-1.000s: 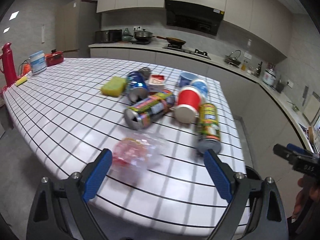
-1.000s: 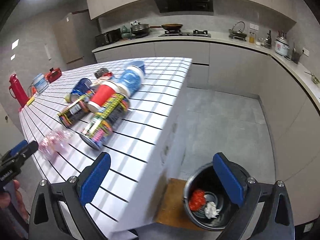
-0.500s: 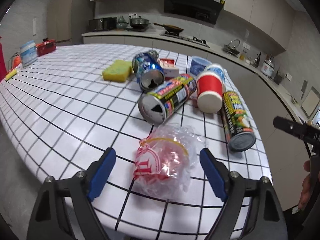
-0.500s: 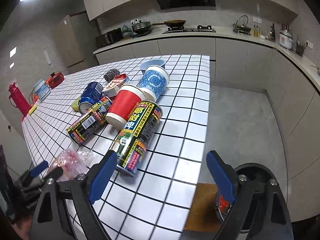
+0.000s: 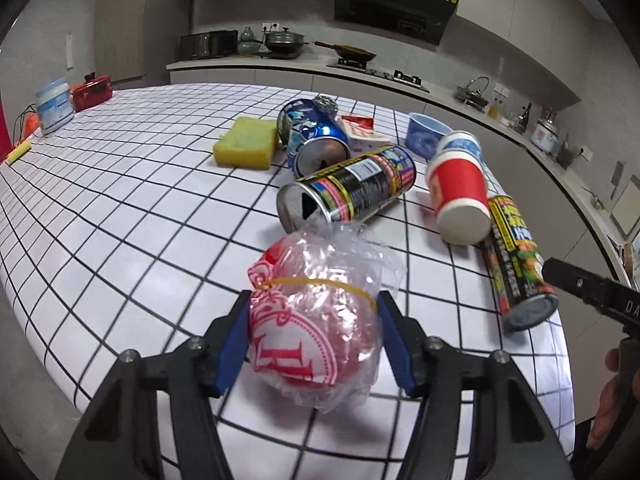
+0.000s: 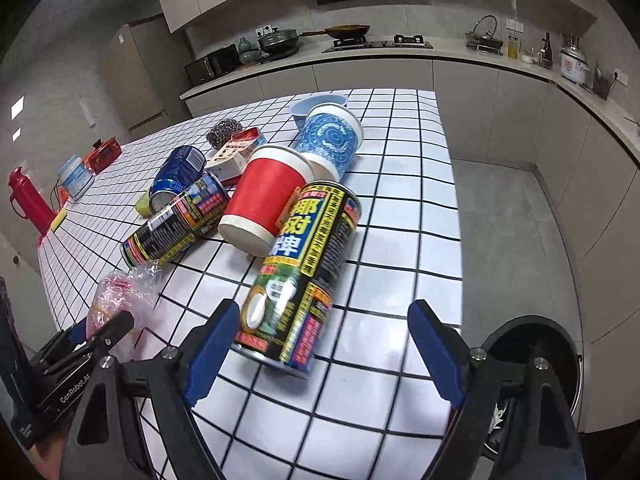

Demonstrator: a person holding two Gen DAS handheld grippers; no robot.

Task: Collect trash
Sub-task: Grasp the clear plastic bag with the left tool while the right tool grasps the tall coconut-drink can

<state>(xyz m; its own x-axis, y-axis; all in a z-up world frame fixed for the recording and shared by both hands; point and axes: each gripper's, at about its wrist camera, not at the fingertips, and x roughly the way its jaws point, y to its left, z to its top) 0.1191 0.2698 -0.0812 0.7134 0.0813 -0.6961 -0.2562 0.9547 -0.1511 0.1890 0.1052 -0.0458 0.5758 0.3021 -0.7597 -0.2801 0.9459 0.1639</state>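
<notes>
Crumpled plastic bag (image 5: 316, 320) sits pinched in the left gripper (image 5: 314, 338), jaws just closing — the right gripper (image 6: 324, 354) spread around the lying can (image 6: 302, 276).

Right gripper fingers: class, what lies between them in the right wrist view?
The near end of the green-and-yellow can lies between the right gripper fingers, untouched, on the tiled table.

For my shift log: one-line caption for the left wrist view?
Left gripper, its fingers closing around a crumpled plastic bag on the tiled counter; cans and cups lie beyond.
</notes>
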